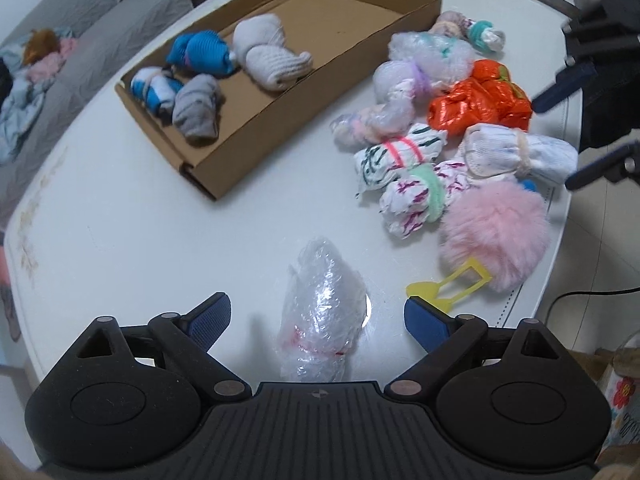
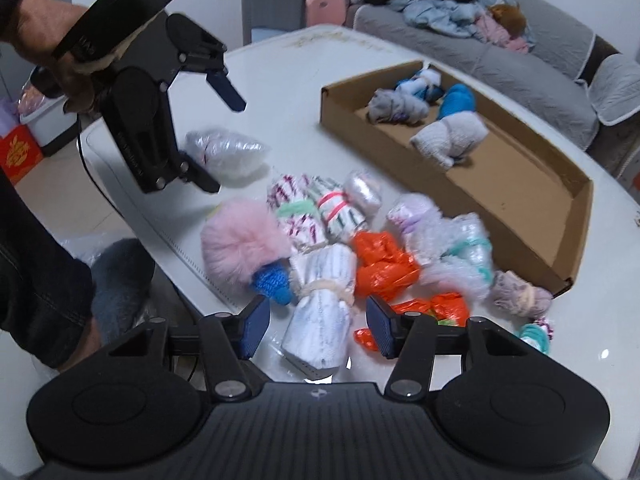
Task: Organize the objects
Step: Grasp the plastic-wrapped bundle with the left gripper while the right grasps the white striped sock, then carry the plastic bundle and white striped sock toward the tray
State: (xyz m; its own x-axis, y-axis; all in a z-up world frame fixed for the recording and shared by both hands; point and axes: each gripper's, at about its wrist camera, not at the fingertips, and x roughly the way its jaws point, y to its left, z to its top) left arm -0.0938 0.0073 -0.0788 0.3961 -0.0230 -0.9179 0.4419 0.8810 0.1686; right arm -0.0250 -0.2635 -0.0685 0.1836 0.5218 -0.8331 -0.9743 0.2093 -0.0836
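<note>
A shallow cardboard box (image 1: 280,124) on the white table (image 1: 120,240) holds several rolled socks (image 1: 272,56). Right of it lies a pile of bundles, among them an orange bag (image 1: 480,100) and a pink pompom (image 1: 496,232). My left gripper (image 1: 318,316) is open, pointing steeply down around a clear plastic bundle (image 1: 320,312) that lies apart from the pile; the pads do not touch it. My right gripper (image 2: 316,326) straddles a white rolled bundle (image 2: 320,320) tied with a band, with small gaps on both sides. Each gripper shows in the other's view, the left gripper (image 2: 218,136) and the right gripper (image 1: 576,132).
A grey sofa (image 1: 80,32) with clothes stands beyond the table. The table's near edge (image 2: 160,220) runs close to the pile, with a person's sleeve and slipper below it. A yellow plastic tag (image 1: 448,284) lies by the pompom. Far end of the box (image 2: 520,184) is bare cardboard.
</note>
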